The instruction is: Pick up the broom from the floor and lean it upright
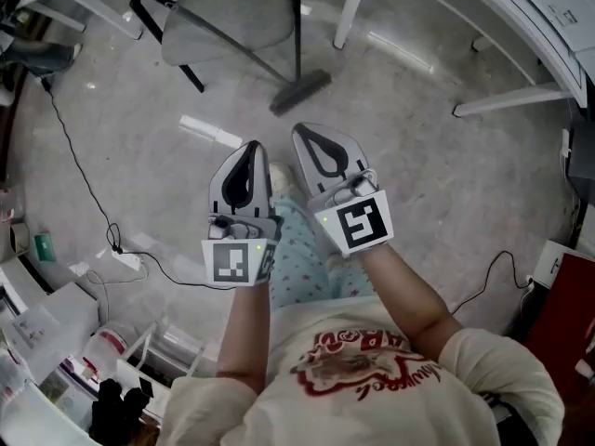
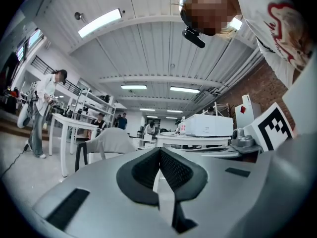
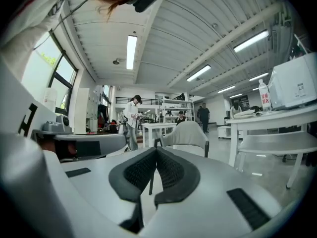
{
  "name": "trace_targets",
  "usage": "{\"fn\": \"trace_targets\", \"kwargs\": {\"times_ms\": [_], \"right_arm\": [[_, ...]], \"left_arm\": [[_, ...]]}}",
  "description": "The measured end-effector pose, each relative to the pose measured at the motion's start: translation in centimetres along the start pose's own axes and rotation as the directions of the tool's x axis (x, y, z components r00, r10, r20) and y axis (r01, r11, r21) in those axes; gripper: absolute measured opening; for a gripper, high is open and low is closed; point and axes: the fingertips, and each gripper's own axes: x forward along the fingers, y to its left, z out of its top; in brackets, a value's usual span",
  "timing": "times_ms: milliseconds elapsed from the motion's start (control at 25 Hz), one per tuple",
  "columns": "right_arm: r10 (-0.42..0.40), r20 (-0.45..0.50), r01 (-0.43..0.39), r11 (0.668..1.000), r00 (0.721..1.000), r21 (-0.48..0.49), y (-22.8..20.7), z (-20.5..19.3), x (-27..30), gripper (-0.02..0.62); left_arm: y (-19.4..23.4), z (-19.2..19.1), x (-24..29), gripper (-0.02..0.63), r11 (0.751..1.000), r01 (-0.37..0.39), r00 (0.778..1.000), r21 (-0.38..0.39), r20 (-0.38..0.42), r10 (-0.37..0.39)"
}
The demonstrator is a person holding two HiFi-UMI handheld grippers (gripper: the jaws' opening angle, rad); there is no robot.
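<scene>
- Head view: the broom (image 1: 299, 91) is seen standing on the floor (image 1: 418, 175), its thin dark handle apparently propped beside a grey chair (image 1: 223, 12); the leaning step is judged done.
- The left claw (image 1: 253, 147) and right claw (image 1: 299, 132) are each pressed together on nothing, well apart from the broom.
- No new grasp is called for, only a check against sliding.
- A flat grey bristle block, a smooth polished floor and ribbed black pads are shown.
</scene>
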Motion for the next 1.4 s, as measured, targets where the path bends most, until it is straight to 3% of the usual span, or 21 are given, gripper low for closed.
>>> {"fn": "trace_targets", "kwargs": {"times_ms": [160,320,520,680,920,1160,1400], "right_arm": [[0.017,-0.015,-0.018,0.999,1.0,-0.041,2.4,3.3,-8.1,0.025],[0.036,-0.046,-0.037,0.999,0.998,-0.026,4.6,7.4,-15.2,0.025],[0.057,0.043,-0.054,0.997,0.997,-0.057,7.4,12.8,-19.5,0.025],[0.033,0.065,-0.029,0.997,0.997,-0.065,9.7,15.2,-22.4,0.025],[-0.049,0.066,0.053,0.997,0.997,-0.06,14.1,16.3,-27.5,0.025],[-0.139,0.038,0.138,0.99,0.99,0.01,21.2,14.4,-33.8,0.025],[-0.079,0.054,0.077,0.996,0.995,0.037,25.5,15.4,-38.1,0.025]], "left_arm": [[-6.1,2.6,-5.3,0.021,0.999,0.007,1.0,0.042,-0.026,-0.006],[-12.0,7.5,-9.4,0.021,0.999,0.021,1.0,0.047,-0.015,-0.02],[-16.9,11.9,-12.8,0.021,0.996,0.087,0.996,-0.002,0.007,-0.087],[-19.2,13.9,-16.4,0.021,0.99,0.139,0.99,0.002,0.013,-0.139],[-20.8,16.0,-23.3,0.021,0.983,0.184,0.982,0.024,0.049,-0.185],[-23.4,15.4,-32.7,0.021,0.969,0.245,0.968,0.011,0.042,-0.246],[-24.7,15.9,-37.5,0.021,0.967,0.255,0.966,-0.001,0.039,-0.255]]}}
